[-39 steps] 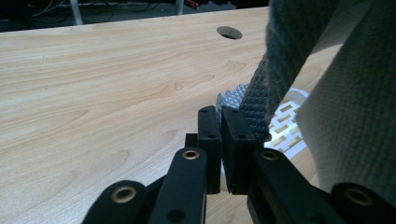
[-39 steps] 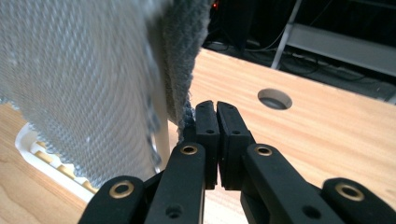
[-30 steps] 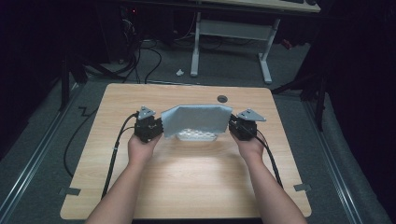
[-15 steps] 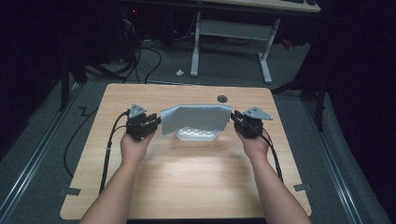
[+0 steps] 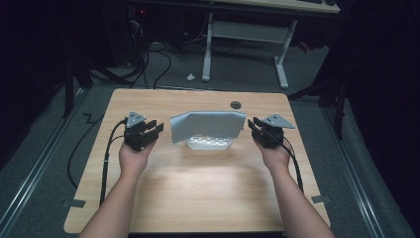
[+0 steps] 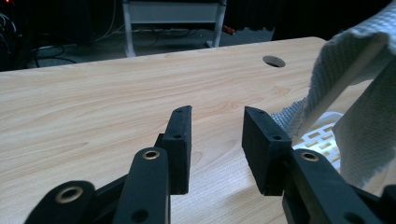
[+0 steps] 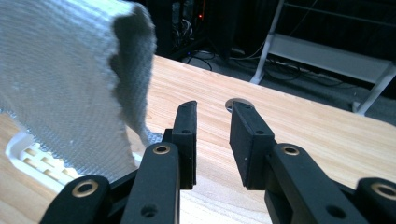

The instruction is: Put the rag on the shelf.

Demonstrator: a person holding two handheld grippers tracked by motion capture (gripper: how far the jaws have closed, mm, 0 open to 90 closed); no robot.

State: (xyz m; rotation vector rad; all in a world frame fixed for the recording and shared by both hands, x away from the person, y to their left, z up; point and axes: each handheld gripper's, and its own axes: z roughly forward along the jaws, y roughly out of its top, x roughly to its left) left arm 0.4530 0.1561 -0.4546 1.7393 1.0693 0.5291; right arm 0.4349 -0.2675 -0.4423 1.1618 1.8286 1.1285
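The high view looked forward and down from above my side of the table (image 5: pixel 198 198), far enough off to take in the whole top and the floor beyond. The left gripper view sat low behind my left gripper (image 6: pixel 217 135), close to the wood, facing the far edge with the cloth (image 6: pixel 359 93) at its right. The right gripper view rode as low behind my right gripper (image 7: pixel 214 135), cloth (image 7: pixel 70 84) at its left. All three shared the cloth and the hole (image 5: pixel 236 105).

One grey cloth (image 5: pixel 208 126) and one white slotted tray (image 5: pixel 210 144) are counted on one wooden table (image 5: pixel 198 198). Two grippers are counted, left gripper (image 5: pixel 156 129) and right gripper (image 5: pixel 251 125). One round hole (image 5: pixel 236 104) is seen in the tabletop.
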